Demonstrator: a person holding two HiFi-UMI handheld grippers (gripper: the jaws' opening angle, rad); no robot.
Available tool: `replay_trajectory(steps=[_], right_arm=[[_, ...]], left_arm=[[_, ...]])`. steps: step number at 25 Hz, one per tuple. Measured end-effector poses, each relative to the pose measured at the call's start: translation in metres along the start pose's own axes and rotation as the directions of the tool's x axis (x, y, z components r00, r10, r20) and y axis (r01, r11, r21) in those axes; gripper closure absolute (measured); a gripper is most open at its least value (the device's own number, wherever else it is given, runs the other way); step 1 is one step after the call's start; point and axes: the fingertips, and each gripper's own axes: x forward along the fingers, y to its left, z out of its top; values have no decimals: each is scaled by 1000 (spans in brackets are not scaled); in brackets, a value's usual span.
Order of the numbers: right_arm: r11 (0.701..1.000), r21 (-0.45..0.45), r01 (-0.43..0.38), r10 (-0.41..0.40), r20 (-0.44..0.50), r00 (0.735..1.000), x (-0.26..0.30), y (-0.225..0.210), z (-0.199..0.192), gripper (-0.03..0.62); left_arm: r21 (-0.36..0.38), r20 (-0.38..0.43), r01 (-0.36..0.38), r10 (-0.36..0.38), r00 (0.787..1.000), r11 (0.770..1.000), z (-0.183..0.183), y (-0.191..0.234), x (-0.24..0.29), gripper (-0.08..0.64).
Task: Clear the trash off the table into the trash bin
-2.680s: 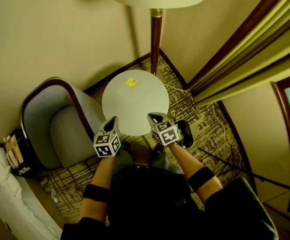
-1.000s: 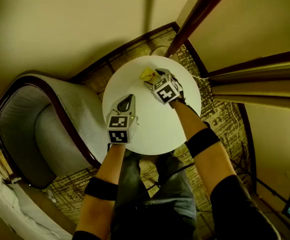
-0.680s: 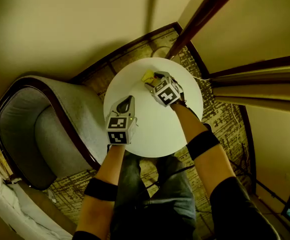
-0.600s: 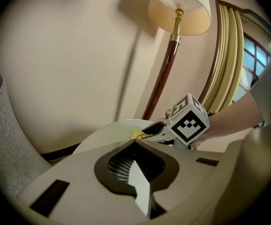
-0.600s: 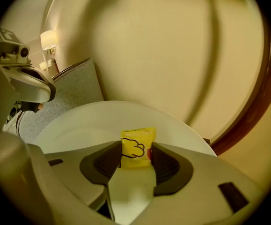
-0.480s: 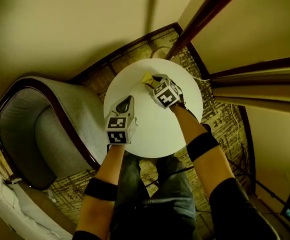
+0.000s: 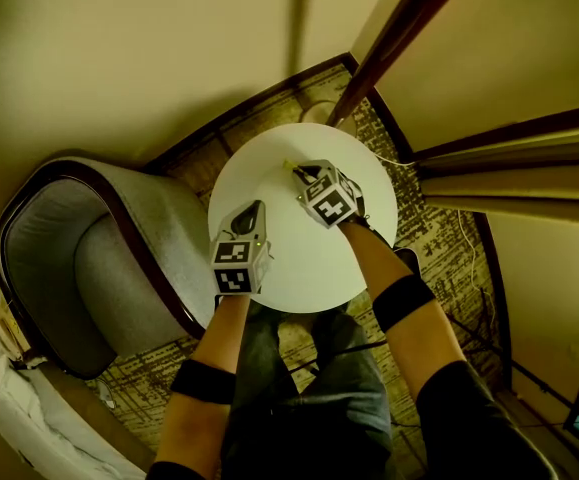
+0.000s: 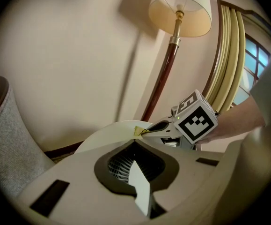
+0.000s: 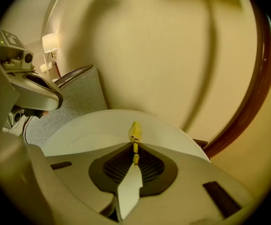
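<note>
1 armchair [image 7: 89, 258] is seen at the left, then 1 round table [image 7: 309, 258]. Over the table, the left gripper [image 7: 252, 208] is shut and empty. The jaws of the right gripper [image 7: 295, 169] have just been closing and are pinched on 1 yellow scrap [image 9: 134, 131] near the table's far edge. This grip is shown clearly only in the right gripper view. 1 lampshade [image 8: 179, 8] is seen only in the left gripper view.

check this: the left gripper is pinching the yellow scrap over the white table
Wrong gripper: the right gripper pinches the yellow scrap over the white table, its jaws having just closed on it, as the right gripper view shows; the left gripper is shut, empty.
</note>
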Motion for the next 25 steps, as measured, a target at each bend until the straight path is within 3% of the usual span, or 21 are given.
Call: replay_trajectory(steps=[6,12,25], right_arm=[[1000,-10,-12,12,36,999,-64,27,21,551],[999,41,-9,4,120,993,-156,52,41,550],[996,87,19,-43,289,956,-314,92,47,549]], left_arm=[[-3,19,-23,23,1000,1000,17,-23,-47,558],[16,51,-48,47,998,999,38,-60,-106,558],[47,123,-74,68,990,996,56,-133,-189,558]])
